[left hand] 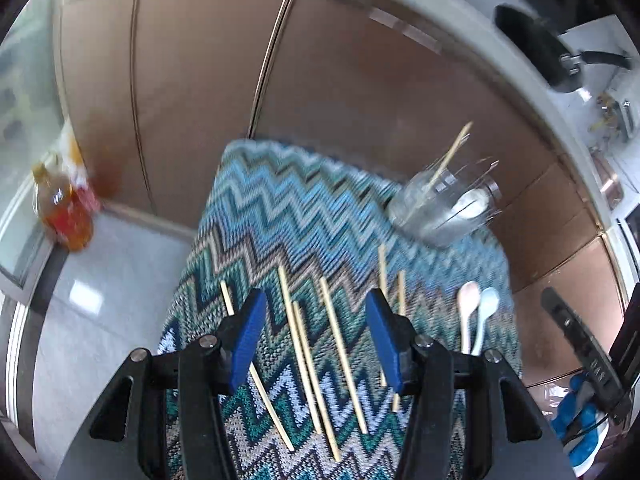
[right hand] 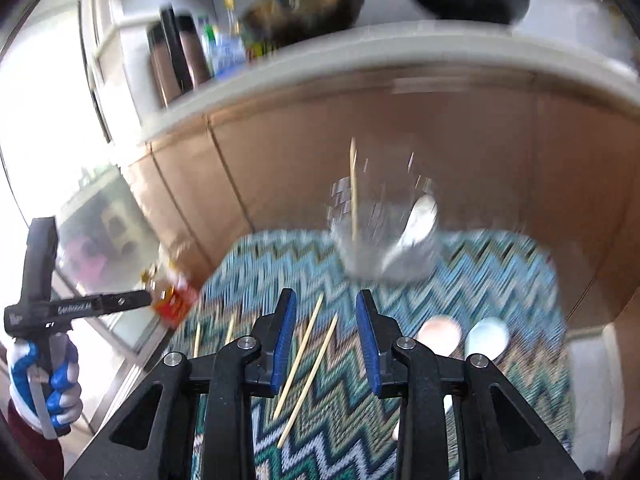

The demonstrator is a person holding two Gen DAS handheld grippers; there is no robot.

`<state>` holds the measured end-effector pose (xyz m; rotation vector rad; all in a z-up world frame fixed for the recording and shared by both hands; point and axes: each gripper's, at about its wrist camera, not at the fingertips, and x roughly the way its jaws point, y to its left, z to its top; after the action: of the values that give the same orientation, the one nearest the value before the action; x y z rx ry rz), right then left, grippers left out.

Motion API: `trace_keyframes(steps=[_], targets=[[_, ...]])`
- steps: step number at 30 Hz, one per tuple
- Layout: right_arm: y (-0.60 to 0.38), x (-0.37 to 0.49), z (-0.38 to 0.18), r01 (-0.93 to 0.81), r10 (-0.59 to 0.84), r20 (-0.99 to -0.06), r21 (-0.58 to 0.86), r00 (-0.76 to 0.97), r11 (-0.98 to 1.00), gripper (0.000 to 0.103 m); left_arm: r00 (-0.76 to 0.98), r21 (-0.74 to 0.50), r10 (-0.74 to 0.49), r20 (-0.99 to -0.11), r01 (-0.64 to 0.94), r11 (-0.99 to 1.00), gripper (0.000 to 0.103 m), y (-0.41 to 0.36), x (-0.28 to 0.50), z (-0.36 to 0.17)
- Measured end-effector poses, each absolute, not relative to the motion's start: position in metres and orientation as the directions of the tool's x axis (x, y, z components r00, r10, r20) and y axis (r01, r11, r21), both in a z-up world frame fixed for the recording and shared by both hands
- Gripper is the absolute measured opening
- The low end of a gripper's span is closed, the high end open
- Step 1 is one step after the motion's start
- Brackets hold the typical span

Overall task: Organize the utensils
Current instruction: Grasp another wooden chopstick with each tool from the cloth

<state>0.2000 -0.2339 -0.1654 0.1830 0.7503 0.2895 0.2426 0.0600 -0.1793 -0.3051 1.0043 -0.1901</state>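
Several wooden chopsticks (left hand: 304,364) lie scattered on a zigzag-patterned cloth (left hand: 280,208). A pink spoon (left hand: 467,304) and a pale blue spoon (left hand: 486,308) lie side by side at the right. A clear glass jar (left hand: 440,204) at the far right holds one chopstick and a white spoon. My left gripper (left hand: 316,340) is open and empty above the chopsticks. My right gripper (right hand: 326,340) is open and empty over two chopsticks (right hand: 308,364), with the jar (right hand: 384,232) ahead and the pink spoon (right hand: 438,334) and blue spoon (right hand: 486,338) to its right.
Brown cabinet doors (left hand: 192,80) stand behind the cloth under a white counter edge (right hand: 360,68) with bottles, a bowl and a black pan (left hand: 532,48). An orange bottle (left hand: 64,208) stands on the floor at the left. The left gripper's handle (right hand: 40,304) shows in the right wrist view.
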Motion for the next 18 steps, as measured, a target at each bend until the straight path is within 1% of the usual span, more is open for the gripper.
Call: trace_keyframes(steps=[4, 6, 8, 12, 17, 18], targets=[[-0.222, 0.224, -0.198, -0.196, 0.350, -0.707, 0.293, 0.614, 0.936, 0.027, 0.440, -0.356, -0.313, -0.842, -0.018, 0.934, 0.049, 0.060, 0.267, -0.211], [-0.218, 0.236, -0.212, -0.197, 0.367, -0.729, 0.312, 0.577, 0.930, 0.025, 0.401, -0.349, -0.306, -0.863, -0.035, 0.937, 0.047, 0.059, 0.279, -0.227], [-0.214, 0.246, -0.225, -0.194, 0.372, -0.750, 0.318, 0.547, 0.928, 0.024, 0.366, -0.338, -0.298, -0.882, -0.048, 0.940, 0.041, 0.058, 0.291, -0.239], [-0.207, 0.266, -0.251, -0.189, 0.385, -0.790, 0.336, 0.477, 0.923, 0.022, 0.299, -0.321, -0.291, -0.909, -0.057, 0.945, 0.035, 0.051, 0.310, -0.262], [-0.199, 0.290, -0.274, -0.180, 0.382, -0.829, 0.337, 0.408, 0.924, 0.020, 0.243, -0.302, -0.281, -0.928, -0.051, 0.952, 0.018, 0.041, 0.327, -0.278], [-0.198, 0.294, -0.277, -0.180, 0.380, -0.835, 0.335, 0.397, 0.925, 0.020, 0.235, -0.302, -0.283, -0.930, -0.048, 0.952, 0.017, 0.040, 0.329, -0.280]])
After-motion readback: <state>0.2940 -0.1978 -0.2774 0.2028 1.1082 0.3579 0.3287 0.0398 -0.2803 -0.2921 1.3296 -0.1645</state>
